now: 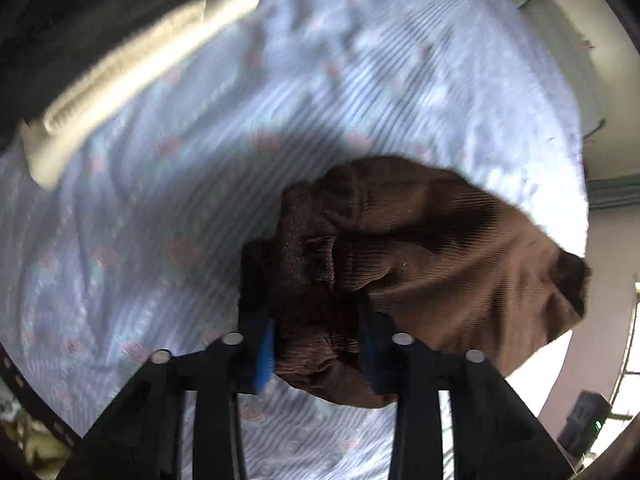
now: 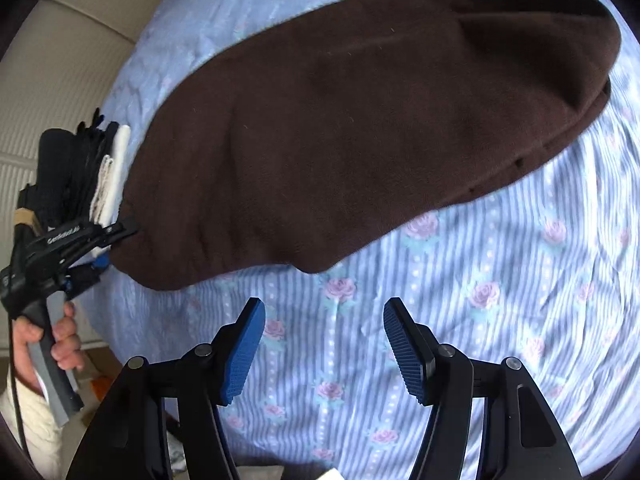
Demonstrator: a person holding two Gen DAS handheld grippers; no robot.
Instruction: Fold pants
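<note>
The left gripper [image 1: 316, 344] clamps a bunched end of the brown pants [image 2: 360, 140] (lifted off the floral bedsheet [image 2: 500, 320]); the right gripper [image 2: 324, 344] hovers spread, holding nothing.

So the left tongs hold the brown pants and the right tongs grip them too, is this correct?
Not quite. The left tongs do hold the pants, but the right tongs are open over the sheet, gripping nothing, as the right wrist view shows.

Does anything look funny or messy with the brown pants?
Yes. The pants lie slantwise across the sheet, and one end is lifted and bunched into a wad in the left gripper. The right gripper is open, holding nothing. No tear or spill shows.
</note>
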